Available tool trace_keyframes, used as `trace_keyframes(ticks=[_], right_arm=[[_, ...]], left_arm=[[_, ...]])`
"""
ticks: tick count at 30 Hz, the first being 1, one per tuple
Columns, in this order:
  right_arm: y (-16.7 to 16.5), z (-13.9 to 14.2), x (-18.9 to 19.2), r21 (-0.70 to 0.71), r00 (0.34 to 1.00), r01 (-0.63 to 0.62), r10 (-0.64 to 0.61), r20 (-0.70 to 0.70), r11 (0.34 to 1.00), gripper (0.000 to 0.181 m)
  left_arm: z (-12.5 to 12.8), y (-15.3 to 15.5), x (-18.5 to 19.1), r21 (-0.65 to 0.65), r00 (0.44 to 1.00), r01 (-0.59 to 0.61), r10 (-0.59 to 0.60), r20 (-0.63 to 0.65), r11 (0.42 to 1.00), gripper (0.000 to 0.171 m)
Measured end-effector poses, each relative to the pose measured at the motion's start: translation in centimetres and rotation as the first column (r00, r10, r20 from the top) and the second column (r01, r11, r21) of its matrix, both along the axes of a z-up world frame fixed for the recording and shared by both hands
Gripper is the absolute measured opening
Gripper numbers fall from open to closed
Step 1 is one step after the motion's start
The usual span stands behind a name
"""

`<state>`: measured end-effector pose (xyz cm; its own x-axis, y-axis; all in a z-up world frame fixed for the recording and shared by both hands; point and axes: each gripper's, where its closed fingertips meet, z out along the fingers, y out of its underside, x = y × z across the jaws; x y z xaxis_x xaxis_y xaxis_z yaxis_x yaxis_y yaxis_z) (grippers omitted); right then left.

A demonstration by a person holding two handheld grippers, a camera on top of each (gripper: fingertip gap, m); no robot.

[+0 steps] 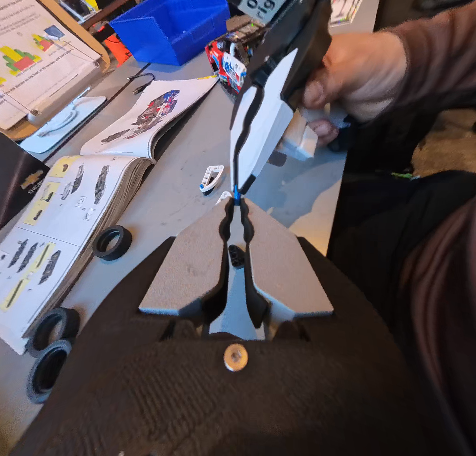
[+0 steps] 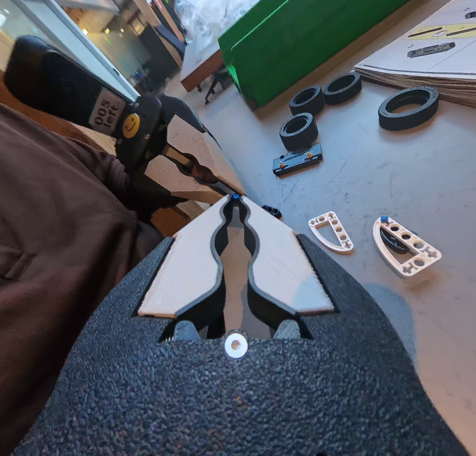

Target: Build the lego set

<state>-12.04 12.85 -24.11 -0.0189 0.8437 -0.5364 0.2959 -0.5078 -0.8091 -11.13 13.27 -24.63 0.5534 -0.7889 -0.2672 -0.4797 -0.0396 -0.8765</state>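
Right wrist view: both grippers (image 2: 235,198) pinching blue pin (image 2: 235,197), tyres (image 2: 298,130) beyond.

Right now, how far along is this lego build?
Early, it seems. Done: one white curved panel on the table already carries a blue pin and a black part. In hand: both grippers, left and right, pinch one small blue pin tip to tip above the table. Left: a bare white panel, four loose black tires and a small black piece.
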Motion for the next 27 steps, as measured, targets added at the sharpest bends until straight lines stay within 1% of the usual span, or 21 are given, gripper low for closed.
trace_keyframes(ticks=[2, 6, 10, 13, 16, 22, 27], right_arm=[[0.08, 0.03, -0.06, 0.003, 1.0, 0.006, -0.006, 0.001, 1.0, 0.003], [0.26, -0.26, -0.25, 0.032, 0.999, 0.025, -0.026, 0.023, 0.999, 0.003], [0.3, -0.38, -0.27, 0.036, 0.999, 0.031, -0.033, 0.033, 0.999, 0.003], [0.36, -0.49, -0.27, 0.094, 0.997, 0.043, -0.049, 0.064, 0.995, 0.003], [0.4, -0.39, -0.32, 0.161, 0.995, 0.061, -0.073, 0.074, 0.985, 0.003], [0.36, 0.09, -0.26, 0.101, 0.997, 0.067, -0.071, 0.035, 0.993, 0.003], [0.4, 0.17, -0.22, 0.126, 0.997, 0.064, -0.07, 0.044, 0.99, 0.003]], left_arm=[[0.04, 0.07, -0.08, -0.014, 1.0, -0.001, 0.001, 0.019, 1.0, 0.002], [-0.35, 0.21, -0.18, -0.003, 1.0, -0.017, 0.017, -0.004, 1.0, 0.002], [-0.44, 0.23, -0.16, -0.039, 1.0, -0.018, 0.019, 0.016, 0.999, 0.002], [-0.59, 0.3, -0.14, -0.054, 0.999, -0.031, 0.032, 0.022, 0.998, 0.002], [-0.6, 0.37, -0.12, -0.037, 0.999, -0.042, 0.042, 0.017, 0.998, 0.002], [-0.09, 0.31, -0.02, -0.037, 0.998, -0.038, 0.039, 0.046, 0.999, 0.002], [0.07, 0.32, -0.04, -0.078, 0.996, -0.031, 0.038, 0.086, 0.996, 0.002]])
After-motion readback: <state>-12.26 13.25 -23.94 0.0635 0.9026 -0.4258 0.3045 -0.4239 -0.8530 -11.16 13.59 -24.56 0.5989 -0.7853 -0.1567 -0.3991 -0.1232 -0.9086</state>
